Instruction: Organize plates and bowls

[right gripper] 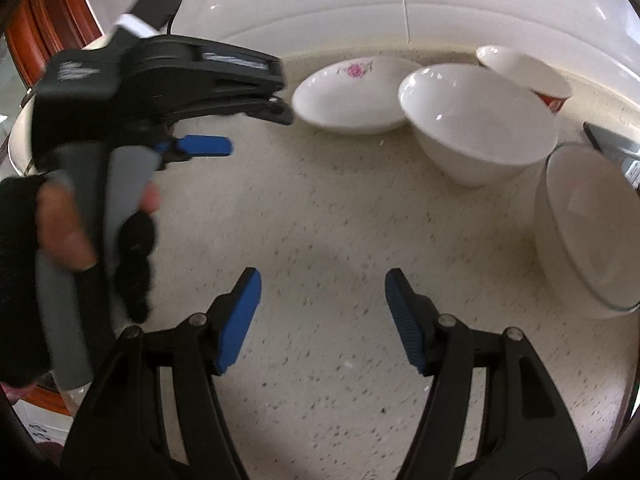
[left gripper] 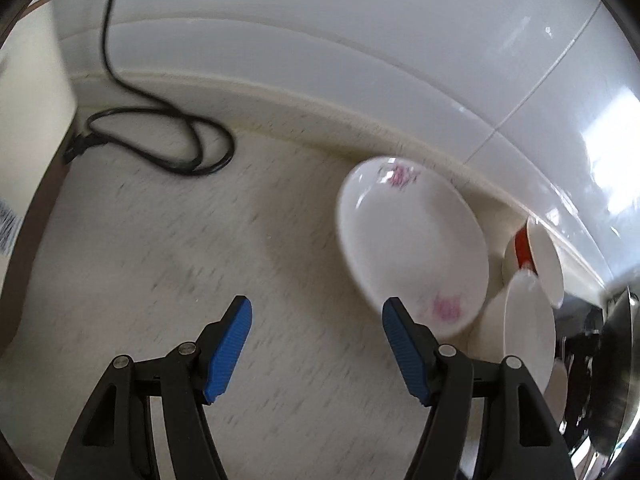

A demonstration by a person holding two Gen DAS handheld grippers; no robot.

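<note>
A white plate with pink flowers (left gripper: 412, 248) lies on the speckled counter near the back wall; it also shows in the right wrist view (right gripper: 352, 98). A plain white bowl (right gripper: 476, 124) stands to its right, also seen in the left wrist view (left gripper: 528, 324). A red-and-white bowl (right gripper: 528, 74) sits behind it, also in the left wrist view (left gripper: 540, 260). A clear glass bowl (right gripper: 592, 232) stands at the right. My left gripper (left gripper: 316, 344) is open and empty, just left of the flowered plate; it also shows in the right wrist view (right gripper: 256, 128). My right gripper (right gripper: 322, 320) is open and empty above bare counter.
A black power cable (left gripper: 160, 136) loops on the counter at the back left beside a white appliance (left gripper: 28, 80). A metal pot (left gripper: 616, 380) stands at the far right. White tiled wall (right gripper: 400, 0) runs behind the dishes. A wooden cabinet (right gripper: 44, 24) is at the left.
</note>
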